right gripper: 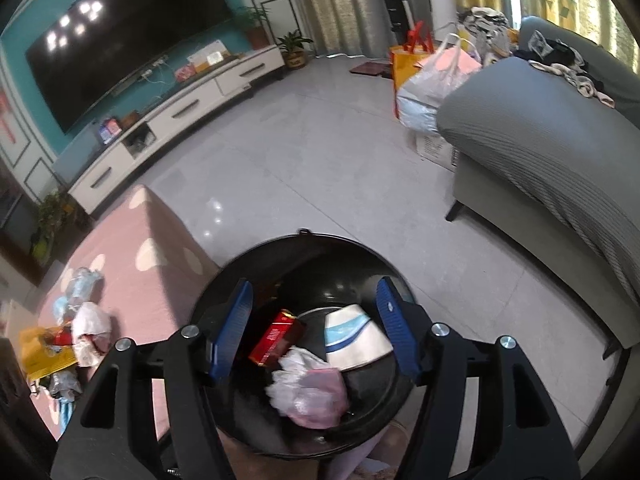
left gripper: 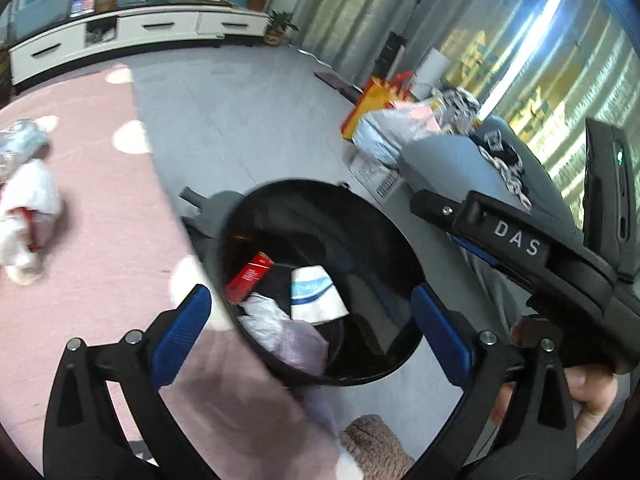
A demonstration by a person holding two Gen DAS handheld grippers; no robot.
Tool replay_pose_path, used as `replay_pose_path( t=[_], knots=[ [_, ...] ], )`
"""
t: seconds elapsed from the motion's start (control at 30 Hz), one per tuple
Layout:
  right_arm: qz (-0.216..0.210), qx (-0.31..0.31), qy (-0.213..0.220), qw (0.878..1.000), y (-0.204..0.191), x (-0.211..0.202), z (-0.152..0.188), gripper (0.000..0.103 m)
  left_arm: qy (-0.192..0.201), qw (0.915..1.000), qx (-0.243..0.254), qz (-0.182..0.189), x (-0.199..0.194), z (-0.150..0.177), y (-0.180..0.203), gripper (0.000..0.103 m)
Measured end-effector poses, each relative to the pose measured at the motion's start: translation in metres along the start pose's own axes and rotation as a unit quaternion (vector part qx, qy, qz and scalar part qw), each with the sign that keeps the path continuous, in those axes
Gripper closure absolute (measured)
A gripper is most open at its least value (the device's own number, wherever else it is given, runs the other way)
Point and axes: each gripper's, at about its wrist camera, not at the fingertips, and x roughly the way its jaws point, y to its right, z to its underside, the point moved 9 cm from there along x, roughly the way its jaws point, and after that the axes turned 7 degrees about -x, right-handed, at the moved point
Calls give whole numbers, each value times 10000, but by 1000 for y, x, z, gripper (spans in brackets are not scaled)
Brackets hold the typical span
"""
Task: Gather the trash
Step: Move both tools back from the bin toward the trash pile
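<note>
Both cameras look down into the black bin (right gripper: 240, 420), which sits on the grey tile floor (right gripper: 320, 168) at the edge of the pink rug (right gripper: 132, 248). In the right wrist view it fills the lower centre of the frame; in the left wrist view it sits lower centre, slightly right.

My left gripper (left gripper: 316, 332): jaws released, blue pads spread wide on either side of the bin mouth, nothing between them. My right gripper (right gripper: 316, 328): jaws also released, pads apart over the bin opening, nothing held. The right gripper body, marked "DAS", crosses the right side of the left wrist view, with fingers of my right hand (left gripper: 588, 388) wrapped under it.

Bin contents: a red box (right gripper: 276, 340) leaning at the left, a white paper cup with a blue band (right gripper: 352, 340) on its side at the right, and a crumpled white and pink plastic bag (right gripper: 308, 392) in front of both, touching the box.

Trash still on the rug: a loose pile (right gripper: 76, 340) at the lower left of the right wrist view, with a yellow packet, white wrappers and pale blue plastic. The left wrist view shows a white bag with red trim (left gripper: 28, 216) at the left edge, motion-blurred.

Grey sofa (right gripper: 540, 152) at right; white TV cabinet (right gripper: 180, 120) and dark TV (right gripper: 128, 40) at upper left
</note>
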Motion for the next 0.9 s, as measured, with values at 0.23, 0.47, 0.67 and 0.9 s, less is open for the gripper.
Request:
replay_pose_path(
  t=[0.23, 0.47, 0.67, 0.9],
  knots=[
    [-425, -190, 208, 9987, -46, -13, -6, 26, 525, 9958, -614, -425, -57, -9, -67, 3],
    [-888, -829, 99, 9925, -117, -9, 8, 7, 877, 9832, -1223, -1034, -117, 2, -146, 3],
    [-1077, -1381, 18, 9846, -171, 0, 29, 3, 920, 9748, -1514, -1356, -159, 20, -198, 3],
    [-1230, -1850, 105, 9750, -218, 8, 54, 3, 1032, 9635, -1760, -1733, -202, 50, -267, 3]
  ],
)
